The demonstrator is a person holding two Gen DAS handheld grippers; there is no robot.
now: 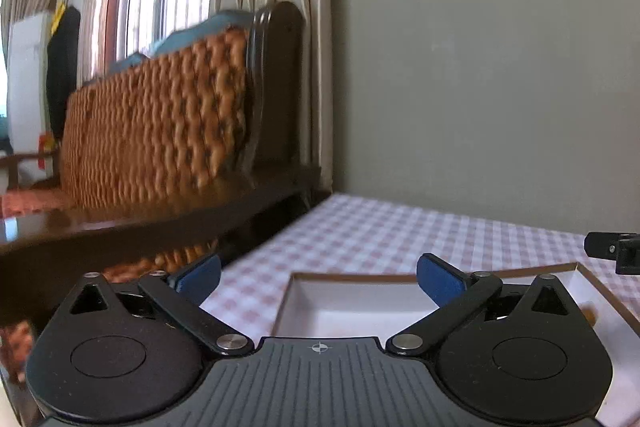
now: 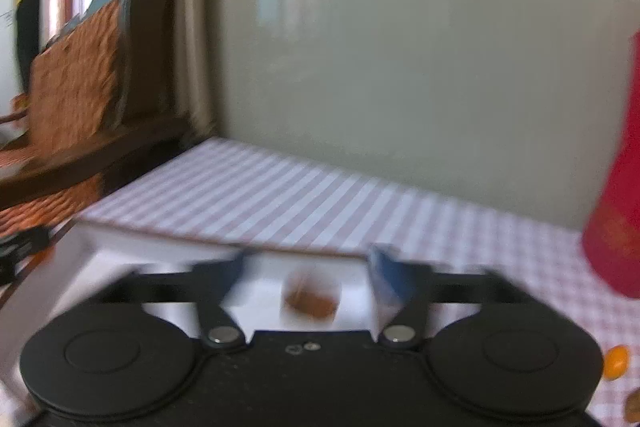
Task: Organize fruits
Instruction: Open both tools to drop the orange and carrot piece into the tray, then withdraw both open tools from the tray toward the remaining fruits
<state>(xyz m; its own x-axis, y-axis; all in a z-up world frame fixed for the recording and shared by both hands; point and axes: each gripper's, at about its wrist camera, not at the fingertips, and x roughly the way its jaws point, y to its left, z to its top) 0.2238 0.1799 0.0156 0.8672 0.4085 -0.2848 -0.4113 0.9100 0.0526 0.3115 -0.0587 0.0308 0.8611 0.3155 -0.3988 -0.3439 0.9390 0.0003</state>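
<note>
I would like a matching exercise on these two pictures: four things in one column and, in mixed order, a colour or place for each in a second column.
Things:
1. tray
2. brown fruit
3. orange fruit
4. tall container

Descriptions:
a. red
b. on the checked cloth, at the right edge of the right wrist view
c. white inside
d. lying inside the tray

Pairs: 1-c, 2-d, 3-b, 4-a
</note>
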